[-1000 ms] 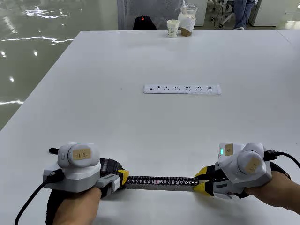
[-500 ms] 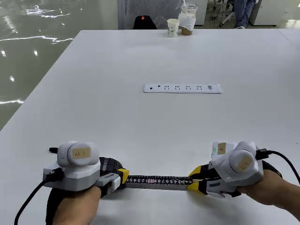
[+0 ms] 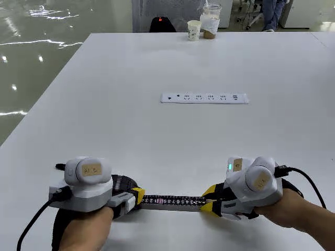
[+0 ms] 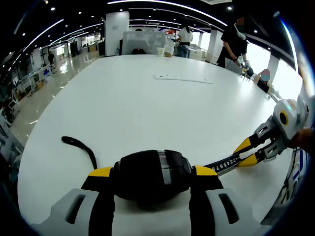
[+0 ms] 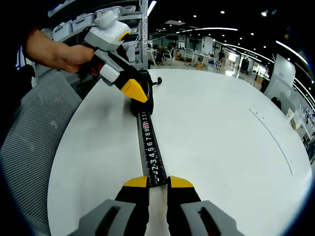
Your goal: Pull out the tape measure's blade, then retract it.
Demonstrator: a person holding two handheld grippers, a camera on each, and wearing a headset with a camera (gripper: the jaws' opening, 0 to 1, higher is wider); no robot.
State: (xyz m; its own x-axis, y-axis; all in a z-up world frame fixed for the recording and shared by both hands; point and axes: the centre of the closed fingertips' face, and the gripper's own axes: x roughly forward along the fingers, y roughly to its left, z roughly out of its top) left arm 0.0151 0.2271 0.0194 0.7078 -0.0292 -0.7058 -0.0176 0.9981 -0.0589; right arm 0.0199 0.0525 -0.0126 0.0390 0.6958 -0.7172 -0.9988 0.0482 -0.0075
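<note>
By the table's (image 3: pixel 157 68) front edge, case (image 3: pixel 123 184) was anchored, clamped in left gripper (image 4: pixel 153 173); blade (image 5: pixel 149 147) end was pinched by right gripper (image 5: pixel 157 183)

Bare tabletop (image 3: pixel 157 68); power strip (image 3: pixel 203 98) midway.

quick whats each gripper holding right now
left gripper: closed on the tape measure case
right gripper: closed on the end of the blade
</note>
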